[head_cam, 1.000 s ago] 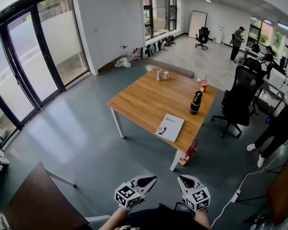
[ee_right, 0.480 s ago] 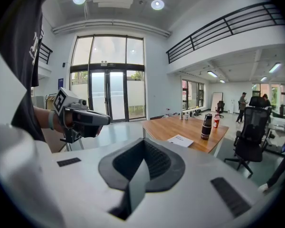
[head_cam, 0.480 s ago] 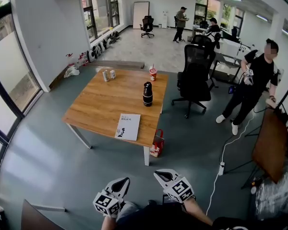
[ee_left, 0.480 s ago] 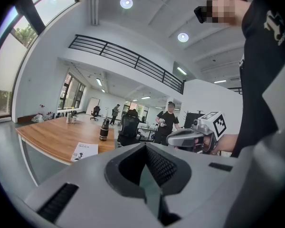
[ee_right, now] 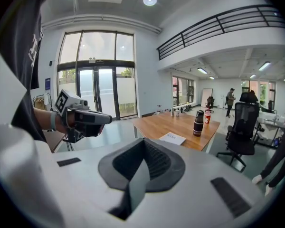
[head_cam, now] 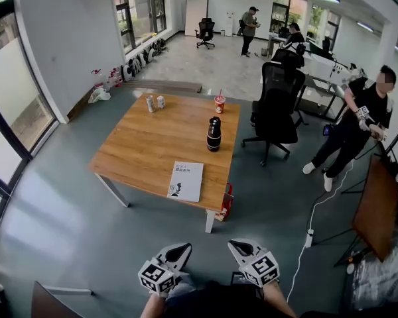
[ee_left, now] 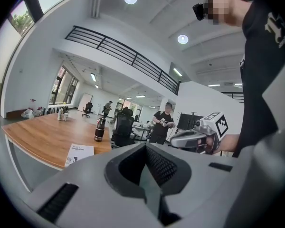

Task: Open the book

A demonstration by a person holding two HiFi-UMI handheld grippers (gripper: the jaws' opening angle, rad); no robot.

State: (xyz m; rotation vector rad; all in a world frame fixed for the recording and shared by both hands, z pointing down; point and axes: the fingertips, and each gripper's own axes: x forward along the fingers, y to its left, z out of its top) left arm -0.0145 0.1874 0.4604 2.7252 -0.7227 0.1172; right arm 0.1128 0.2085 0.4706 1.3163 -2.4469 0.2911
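Observation:
A white book [head_cam: 186, 181] lies closed near the front edge of the wooden table [head_cam: 146, 151], well ahead of me. Both grippers are held low in front of my body, short of the table. My left gripper [head_cam: 179, 249] is shut with nothing in it. My right gripper [head_cam: 239, 246] is shut and empty too. The book [ee_left: 79, 152] shows far off in the left gripper view, beyond the closed jaws of the left gripper [ee_left: 145, 167]. In the right gripper view the book [ee_right: 171, 137] lies past the shut right gripper [ee_right: 142, 170].
On the table stand a black bottle [head_cam: 213, 134], a red cup [head_cam: 219, 104] and two cans [head_cam: 154, 103]. A red bag [head_cam: 224, 204] leans at the near table leg. A black office chair [head_cam: 276, 105], a standing person [head_cam: 358, 124] and a floor cable [head_cam: 312, 224] are to the right.
The head view has swung round, so the table now sits in the middle and a little nearer. Both grippers stay shut and have moved forward with me.

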